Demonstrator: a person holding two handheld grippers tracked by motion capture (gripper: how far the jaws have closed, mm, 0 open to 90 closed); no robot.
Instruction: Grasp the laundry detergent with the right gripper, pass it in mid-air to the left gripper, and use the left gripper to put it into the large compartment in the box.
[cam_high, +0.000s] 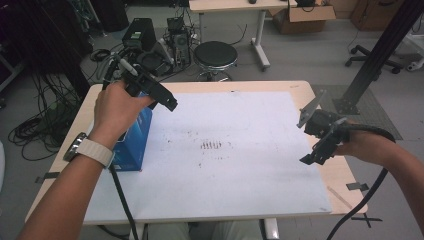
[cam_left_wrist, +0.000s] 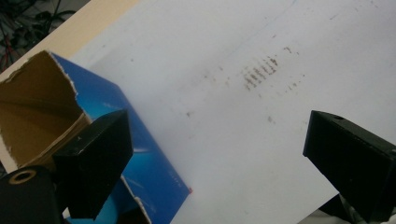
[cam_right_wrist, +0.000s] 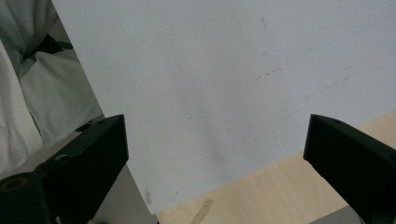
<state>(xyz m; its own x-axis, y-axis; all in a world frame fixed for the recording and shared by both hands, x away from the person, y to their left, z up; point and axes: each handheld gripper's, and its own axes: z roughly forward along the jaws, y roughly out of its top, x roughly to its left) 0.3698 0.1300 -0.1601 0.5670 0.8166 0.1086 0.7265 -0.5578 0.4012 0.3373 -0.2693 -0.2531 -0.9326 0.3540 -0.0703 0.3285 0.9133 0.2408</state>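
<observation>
Right gripper (cam_high: 311, 159) near the table's (cam_high: 345, 175) right edge, over the white sheet (cam_high: 240, 165), jaws spread wide, nothing between them. Blue box (cam_high: 135, 142), top torn open, stands at the sheet's left edge. Left gripper (cam_high: 170, 104) above it, jaws apart, released.

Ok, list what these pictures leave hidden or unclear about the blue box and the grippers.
- Blue box: in the high view the left hand covers its top.
- Its inside: in the left gripper view the box is cut by the picture's edge and partly behind one jaw, so any contents stay unseen.
- Right gripper: small and dark in the high view.
</observation>
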